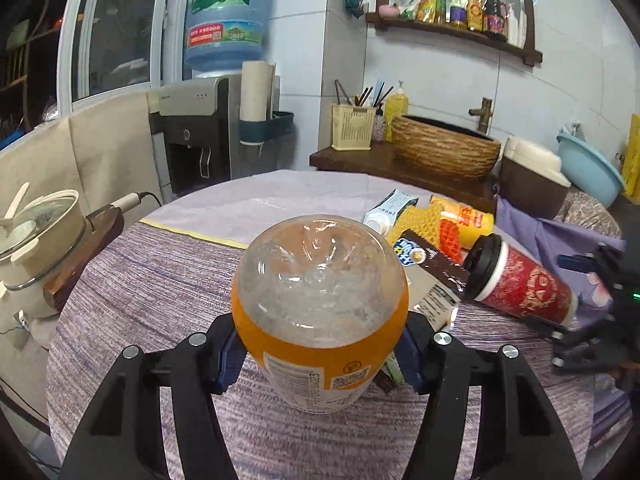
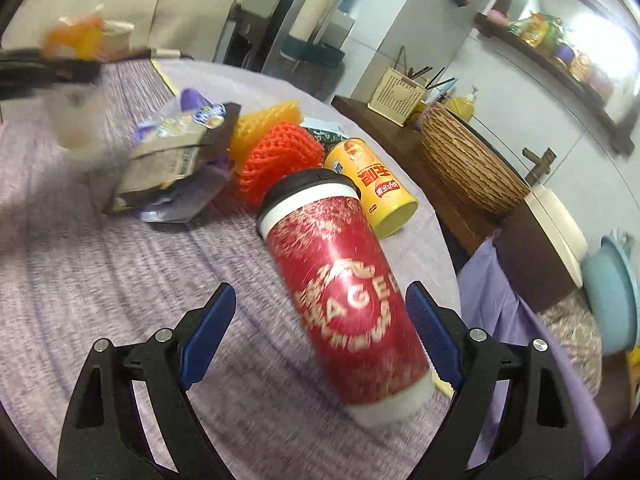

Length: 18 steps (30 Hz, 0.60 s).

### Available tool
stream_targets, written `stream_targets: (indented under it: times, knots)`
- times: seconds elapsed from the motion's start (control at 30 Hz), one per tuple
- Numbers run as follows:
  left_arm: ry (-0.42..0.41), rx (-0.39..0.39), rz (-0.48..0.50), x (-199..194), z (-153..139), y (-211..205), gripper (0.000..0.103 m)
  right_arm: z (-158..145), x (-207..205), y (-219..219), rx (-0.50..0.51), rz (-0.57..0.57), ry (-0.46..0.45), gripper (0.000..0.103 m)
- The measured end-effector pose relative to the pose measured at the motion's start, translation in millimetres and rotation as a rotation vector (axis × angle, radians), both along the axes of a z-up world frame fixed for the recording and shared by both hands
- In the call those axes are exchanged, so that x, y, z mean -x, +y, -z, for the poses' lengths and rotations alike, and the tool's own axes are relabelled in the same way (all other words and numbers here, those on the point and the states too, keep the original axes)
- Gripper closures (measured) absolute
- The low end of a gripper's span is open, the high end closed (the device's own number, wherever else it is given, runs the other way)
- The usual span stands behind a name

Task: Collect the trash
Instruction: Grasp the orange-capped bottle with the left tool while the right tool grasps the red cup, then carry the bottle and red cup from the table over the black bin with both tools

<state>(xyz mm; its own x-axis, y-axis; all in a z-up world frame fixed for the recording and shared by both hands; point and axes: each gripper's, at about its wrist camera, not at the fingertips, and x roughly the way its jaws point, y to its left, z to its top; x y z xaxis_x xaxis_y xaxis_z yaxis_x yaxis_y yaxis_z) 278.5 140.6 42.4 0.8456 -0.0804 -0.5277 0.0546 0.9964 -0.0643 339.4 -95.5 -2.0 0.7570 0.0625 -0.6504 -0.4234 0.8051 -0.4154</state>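
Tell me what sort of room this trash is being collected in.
Most likely a home kitchen or dining corner: a water dispenser with a big blue jug on top, a wall shelf of sauce bottles, and a basket of chopsticks beside a basin with a tap.

Our two handheld grippers, one clamped and one spread wide.

Our left gripper (image 1: 320, 354) points forward and downward, its black arms reaching in from the bottom of the left wrist view, and its blue pads (image 1: 229, 360) press against both sides of a plastic bottle (image 1: 320, 312). Our right gripper (image 2: 322, 328) also tilts downward, its jaws standing wide apart with the blue pads (image 2: 208, 332) gripping nothing, a red cup (image 2: 348, 300) lying between them.
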Motion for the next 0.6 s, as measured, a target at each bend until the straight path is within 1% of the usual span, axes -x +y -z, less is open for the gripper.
stream_targets:
  times: [0.07, 0.13, 0.23, 0.33, 0.43, 0.47, 0.5, 0.6]
  knots:
    - [-0.02, 0.003, 0.01, 14, -5, 0, 0.042, 8, -14, 8, 0.052, -0.013, 0.011, 0.014]
    - [-0.036, 0.005, 0.02, 26, -8, 0, 0.042, 14, -25, 15, 0.112, -0.013, 0.003, 0.014]
    - [-0.051, 0.023, 0.037, 42, -10, -1, 0.042, 22, -41, 23, 0.165, -0.024, 0.016, 0.014]
    - [-0.058, 0.047, 0.049, 53, -10, 1, 0.042, 29, -57, 27, 0.196, -0.033, 0.042, 0.014]
    - [-0.064, 0.04, 0.05, 59, -11, 1, 0.042, 37, -70, 31, 0.228, -0.029, 0.064, 0.014]
    - [-0.07, 0.03, 0.047, 61, -10, 0, 0.042, 39, -72, 32, 0.236, -0.029, 0.065, 0.015]
    - [-0.073, 0.022, 0.045, 64, -10, 0, 0.042, 40, -73, 32, 0.24, -0.028, 0.064, 0.018]
    - [-0.071, 0.033, 0.052, 66, -9, -1, 0.042, 42, -75, 34, 0.249, -0.027, 0.056, 0.019]
